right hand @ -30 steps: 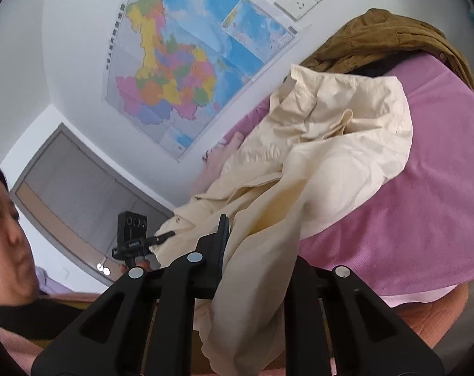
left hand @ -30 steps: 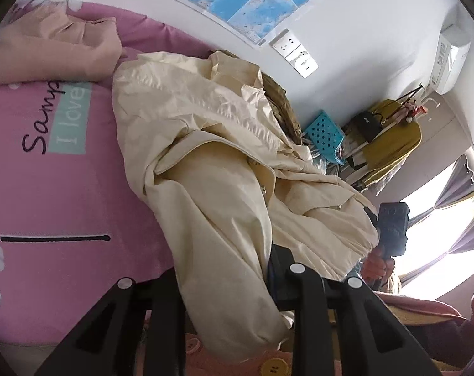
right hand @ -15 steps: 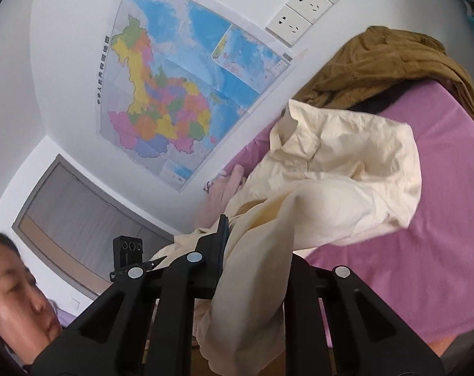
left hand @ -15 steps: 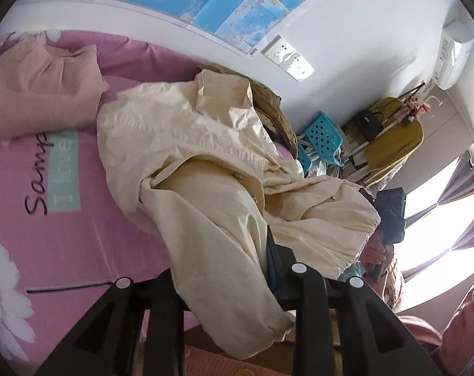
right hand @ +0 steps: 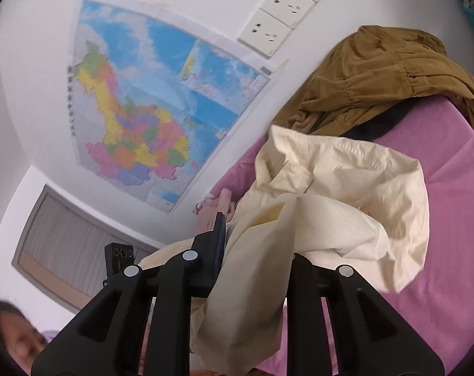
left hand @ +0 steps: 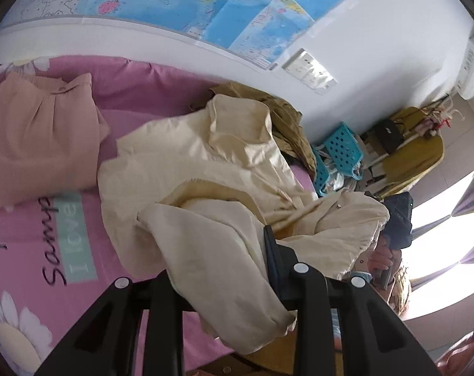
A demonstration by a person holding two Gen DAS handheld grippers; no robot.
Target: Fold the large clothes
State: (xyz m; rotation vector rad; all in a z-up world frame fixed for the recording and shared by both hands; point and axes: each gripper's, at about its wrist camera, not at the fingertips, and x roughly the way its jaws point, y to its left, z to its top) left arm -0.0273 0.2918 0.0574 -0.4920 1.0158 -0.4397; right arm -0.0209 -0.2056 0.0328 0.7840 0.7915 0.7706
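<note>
A large cream jacket (left hand: 211,181) lies crumpled on the pink bed, lifted at its near edge. My left gripper (left hand: 224,269) is shut on a fold of it, and cloth hangs over the fingers. My right gripper (right hand: 255,250) is shut on another part of the same cream jacket (right hand: 346,194). The right gripper also shows in the left wrist view (left hand: 396,219), at the jacket's far right end. The jacket sags between the two grippers.
A folded peach garment (left hand: 39,144) lies on the pink bedsheet (left hand: 33,250) at the left. A brown jacket (right hand: 377,84) is heaped by the wall. Blue baskets (left hand: 340,147) and a clothes rack stand beyond the bed. A map (right hand: 149,109) hangs on the wall.
Both grippers have lifted and pulled back with the jacket, and both views tilt up toward the wall. More of the peach garment and the map shows now.
</note>
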